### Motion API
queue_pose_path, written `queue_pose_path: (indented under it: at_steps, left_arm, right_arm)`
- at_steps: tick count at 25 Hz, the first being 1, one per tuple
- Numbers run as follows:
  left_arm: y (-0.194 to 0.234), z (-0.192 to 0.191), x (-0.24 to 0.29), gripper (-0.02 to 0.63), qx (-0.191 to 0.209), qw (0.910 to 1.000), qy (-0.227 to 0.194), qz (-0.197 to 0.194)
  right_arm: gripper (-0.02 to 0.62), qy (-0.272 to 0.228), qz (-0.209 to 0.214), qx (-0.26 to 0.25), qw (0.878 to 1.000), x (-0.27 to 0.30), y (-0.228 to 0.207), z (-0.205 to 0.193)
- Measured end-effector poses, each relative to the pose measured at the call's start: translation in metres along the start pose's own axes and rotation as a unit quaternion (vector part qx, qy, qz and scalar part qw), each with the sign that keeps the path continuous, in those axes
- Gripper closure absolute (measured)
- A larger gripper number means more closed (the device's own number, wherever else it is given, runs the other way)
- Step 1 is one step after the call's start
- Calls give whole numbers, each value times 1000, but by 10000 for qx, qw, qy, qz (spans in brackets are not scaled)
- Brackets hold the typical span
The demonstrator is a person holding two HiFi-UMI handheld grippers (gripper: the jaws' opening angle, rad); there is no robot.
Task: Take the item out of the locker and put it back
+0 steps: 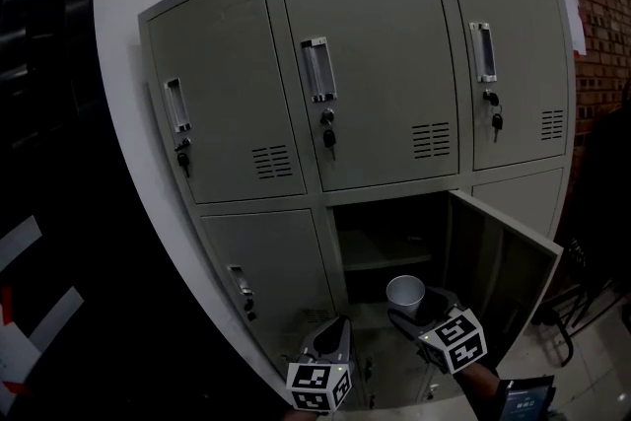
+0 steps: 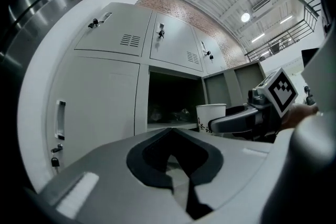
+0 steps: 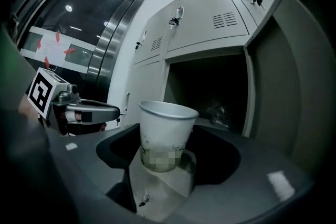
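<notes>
Nearest, the left tongs (image 1: 333,328) are seen pressed together with nothing between them, held low beside the right pair. Just beyond, the right tongs (image 1: 408,310) are clamped on the paper cup (image 1: 405,292), gripped low on its wall and carried upright, mouth up. The cup is held in front of the open compartment (image 1: 394,232) of the locker (image 1: 370,74), outside it and not on the shelf (image 1: 380,261). The door (image 1: 503,256) is swung wide to the right, so the way in is left clear. Deeper in, something crumpled (image 3: 218,112) can be made out at the back, too dim to be named. Above, the other doors are shut with keys hanging. Progress is judged about halfway: the cup is out, and what remains is for it to be set back on the shelf and let go.
</notes>
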State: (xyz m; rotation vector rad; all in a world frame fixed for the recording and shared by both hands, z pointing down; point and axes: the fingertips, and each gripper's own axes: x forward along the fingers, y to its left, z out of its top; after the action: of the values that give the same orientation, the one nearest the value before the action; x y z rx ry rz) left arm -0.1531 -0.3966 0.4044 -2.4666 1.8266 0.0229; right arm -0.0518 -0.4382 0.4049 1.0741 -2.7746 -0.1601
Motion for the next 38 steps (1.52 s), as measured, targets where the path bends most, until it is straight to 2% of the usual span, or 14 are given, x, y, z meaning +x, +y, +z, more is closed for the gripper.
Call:
queue_pose_path:
  at_steps: [9, 18, 32, 38]
  left_arm:
    - [10, -5, 46, 606, -50, 9999, -13, 122]
    - [37, -5, 76, 606, -31, 10000, 38, -76]
    - [60, -1, 78, 605, -110, 9998, -104, -85]
    - [66, -6, 83, 606, -29, 9994, -322, -143]
  right_arm:
    - [282, -165, 196, -114, 9996, 50, -39, 12]
    - [282, -191, -86, -158, 9997, 102, -73, 31]
    - [279, 91, -143, -210, 9996, 172, -100, 36]
    - [276, 332, -107, -91, 9994, 185, -105, 26]
